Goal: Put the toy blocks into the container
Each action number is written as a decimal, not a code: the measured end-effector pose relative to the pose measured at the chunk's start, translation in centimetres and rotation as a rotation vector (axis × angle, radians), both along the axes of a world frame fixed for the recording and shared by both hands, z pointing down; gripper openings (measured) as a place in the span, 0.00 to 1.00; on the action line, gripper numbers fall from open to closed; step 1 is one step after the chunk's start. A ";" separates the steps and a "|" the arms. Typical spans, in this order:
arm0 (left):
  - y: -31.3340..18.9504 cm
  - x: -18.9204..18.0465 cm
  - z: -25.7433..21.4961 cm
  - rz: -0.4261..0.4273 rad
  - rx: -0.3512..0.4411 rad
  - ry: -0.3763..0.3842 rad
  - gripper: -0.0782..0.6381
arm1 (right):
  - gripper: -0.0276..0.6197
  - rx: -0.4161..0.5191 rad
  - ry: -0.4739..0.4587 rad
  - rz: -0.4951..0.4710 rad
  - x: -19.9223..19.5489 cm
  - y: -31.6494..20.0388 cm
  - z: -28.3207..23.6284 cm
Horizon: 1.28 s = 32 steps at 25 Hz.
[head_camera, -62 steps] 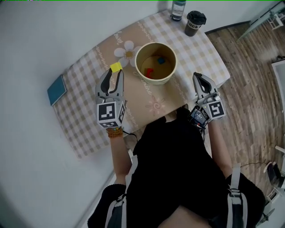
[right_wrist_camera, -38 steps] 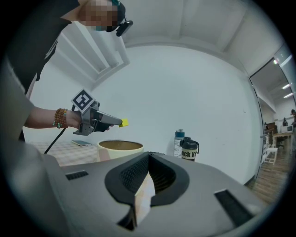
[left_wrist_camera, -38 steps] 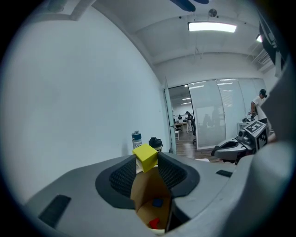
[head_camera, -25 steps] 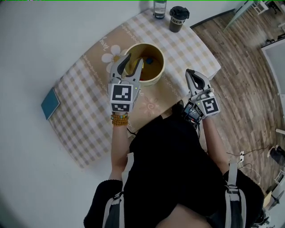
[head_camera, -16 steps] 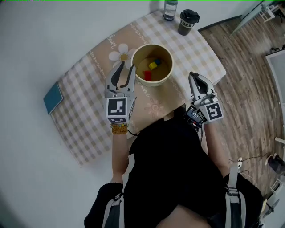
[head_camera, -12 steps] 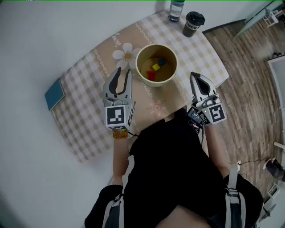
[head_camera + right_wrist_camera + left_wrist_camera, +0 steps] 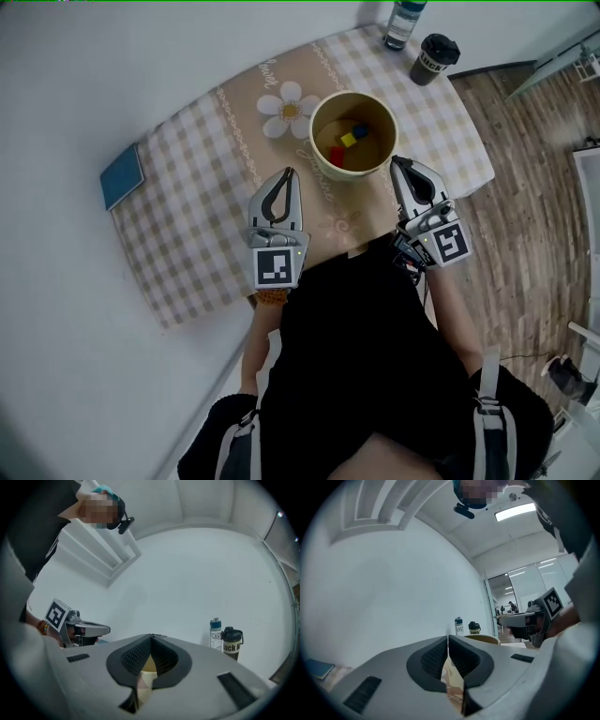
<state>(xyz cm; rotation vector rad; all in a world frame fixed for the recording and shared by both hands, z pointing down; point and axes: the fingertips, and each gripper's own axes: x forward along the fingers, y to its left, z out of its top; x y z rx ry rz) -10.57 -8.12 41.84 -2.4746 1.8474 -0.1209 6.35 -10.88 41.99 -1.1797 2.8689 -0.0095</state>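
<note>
A cream round container [image 7: 321, 150] stands on the checked tablecloth and holds a yellow block [image 7: 349, 140], a red block [image 7: 337, 157] and a blue block [image 7: 360, 129]. My left gripper [image 7: 287, 173] hovers near the table's front edge, left of the container, its jaws shut with nothing between them. My right gripper [image 7: 396, 162] sits just right of the container, also shut and empty. In the left gripper view the closed left gripper [image 7: 448, 637] points at the container's rim [image 7: 483, 639]. In the right gripper view the right gripper [image 7: 151, 636] is pressed shut.
A blue book [image 7: 122, 175] lies at the table's left end. A water bottle [image 7: 405, 22] and a dark lidded cup [image 7: 434, 58] stand at the far right corner. Wooden floor [image 7: 534, 216] lies beyond the table's right edge.
The left gripper carried the yellow block over the container and let it go. It then drew back toward the person and its jaws came together. The right gripper stayed shut.
</note>
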 end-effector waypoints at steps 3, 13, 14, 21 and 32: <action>0.2 0.4 0.5 0.012 -0.008 -0.020 0.11 | 0.04 -0.011 0.008 -0.013 -0.5 0.3 0.7; -0.5 0.6 1.7 0.027 -0.019 0.000 0.10 | 0.04 0.011 0.014 0.004 0.4 0.0 0.5; -0.6 0.7 1.8 0.031 -0.020 0.000 0.10 | 0.04 0.008 0.019 0.011 0.7 0.0 0.5; -0.9 0.6 2.8 0.040 -0.042 0.002 0.11 | 0.04 0.002 0.031 0.017 1.6 -0.3 0.8; -1.4 -0.3 5.2 0.038 -0.103 0.005 0.13 | 0.04 -0.015 0.032 0.007 2.3 -1.5 2.1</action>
